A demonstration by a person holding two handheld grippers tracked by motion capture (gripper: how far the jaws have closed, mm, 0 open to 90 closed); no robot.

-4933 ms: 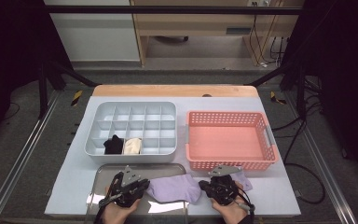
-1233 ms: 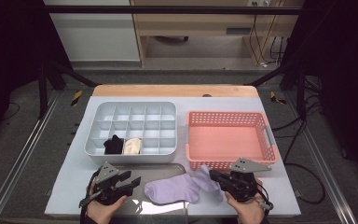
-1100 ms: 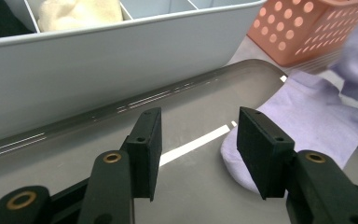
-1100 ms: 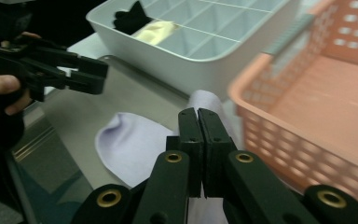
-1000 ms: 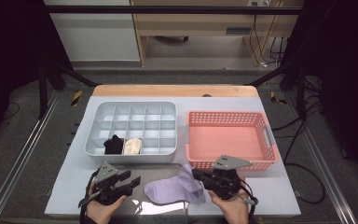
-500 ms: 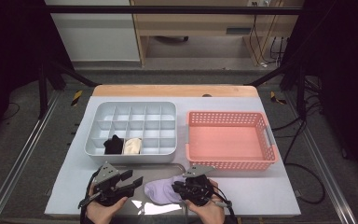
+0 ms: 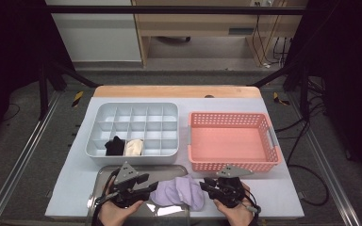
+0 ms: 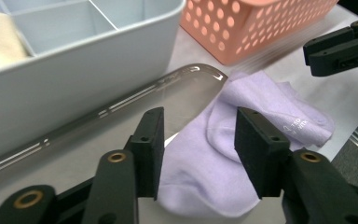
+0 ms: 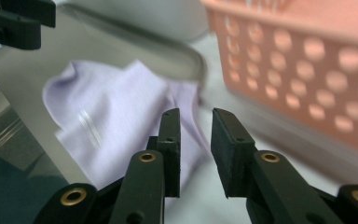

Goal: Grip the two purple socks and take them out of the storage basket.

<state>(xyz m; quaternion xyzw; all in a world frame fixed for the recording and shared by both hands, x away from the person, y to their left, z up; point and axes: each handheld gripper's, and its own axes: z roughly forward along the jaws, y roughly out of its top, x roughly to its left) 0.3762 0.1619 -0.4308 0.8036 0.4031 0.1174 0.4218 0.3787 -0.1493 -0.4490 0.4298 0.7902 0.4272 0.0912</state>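
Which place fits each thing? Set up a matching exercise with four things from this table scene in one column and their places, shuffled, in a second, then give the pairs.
Things:
1. lilac sock
2. black sock
3. pink basket
4. clear tray

Places:
A. right of the grey divided box
B. between the two grippers
C. in a front compartment of the grey divided box
D. on the table's near edge, under the lilac sock

Pairs: 1-B, 2-C, 3-A, 4-D
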